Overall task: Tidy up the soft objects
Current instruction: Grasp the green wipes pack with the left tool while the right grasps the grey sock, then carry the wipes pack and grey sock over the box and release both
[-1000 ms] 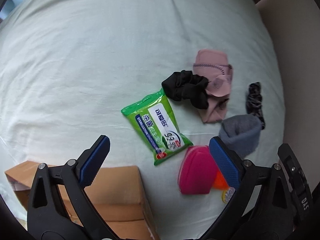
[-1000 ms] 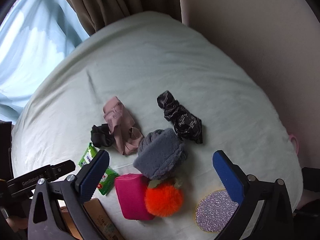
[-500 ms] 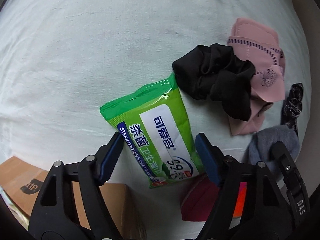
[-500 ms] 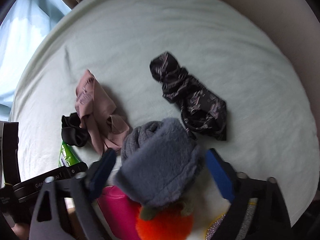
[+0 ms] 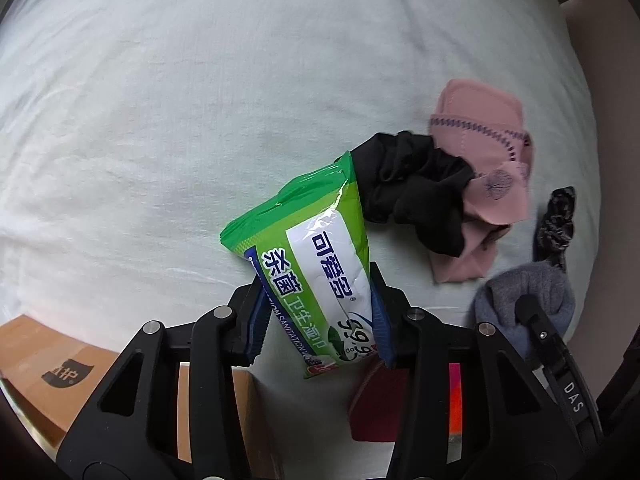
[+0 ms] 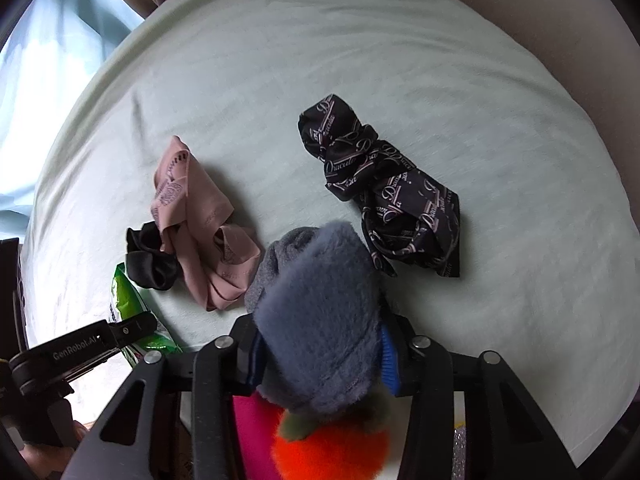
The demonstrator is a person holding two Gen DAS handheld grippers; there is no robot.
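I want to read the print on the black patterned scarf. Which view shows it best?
The right wrist view: the black patterned scarf lies whole and unobstructed there, lettering legible. The left wrist view shows only a narrow strip at the right edge.

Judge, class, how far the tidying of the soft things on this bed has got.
Nothing looks sorted yet. In hand: the left hand-held gripper is closing on the green wet-wipes pack, the right hand-held gripper on the grey fleece item. Left lying loose: the pink cloth, black scrunchie, patterned black scarf and orange pom-pom.

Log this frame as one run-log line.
left gripper: closing on green wipes pack | right gripper: closing on grey fuzzy sock | surface: bed sheet
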